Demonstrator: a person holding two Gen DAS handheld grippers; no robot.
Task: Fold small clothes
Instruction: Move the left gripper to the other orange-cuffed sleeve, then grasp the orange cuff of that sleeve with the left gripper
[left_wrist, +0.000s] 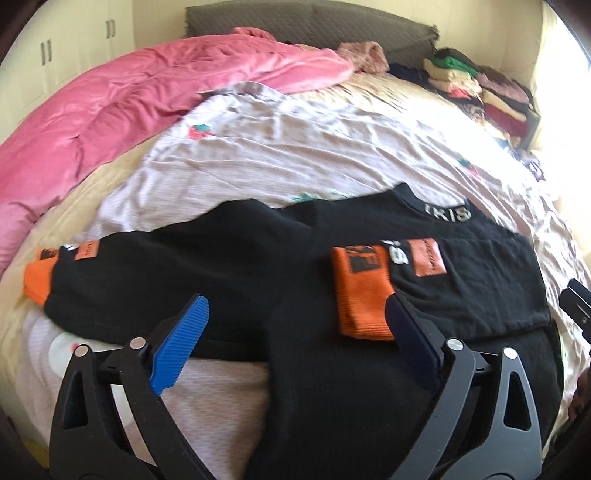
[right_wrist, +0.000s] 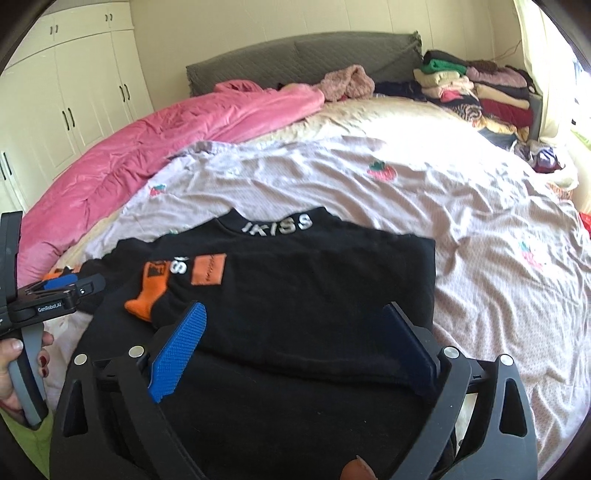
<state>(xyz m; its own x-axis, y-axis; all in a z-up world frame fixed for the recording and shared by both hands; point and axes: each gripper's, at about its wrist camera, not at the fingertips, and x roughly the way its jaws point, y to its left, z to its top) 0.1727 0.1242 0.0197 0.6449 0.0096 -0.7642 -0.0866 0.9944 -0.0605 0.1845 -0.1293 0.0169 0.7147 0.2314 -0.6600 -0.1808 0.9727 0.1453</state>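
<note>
Black top (right_wrist: 295, 280), near hem hidden beneath both wide-open, empty tongs, left (left_wrist: 297, 321) and right (right_wrist: 295, 325).

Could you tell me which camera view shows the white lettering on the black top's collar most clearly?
The right wrist view: the collar lettering on the black top faces the camera and reads IKISS in full. In the left wrist view the same lettering is farther off, blurred, and only partly legible.

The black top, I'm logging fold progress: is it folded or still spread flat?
Partly folded: the black top has one orange-cuffed sleeve laid across its body; the other sleeve lies stretched outward.
</note>
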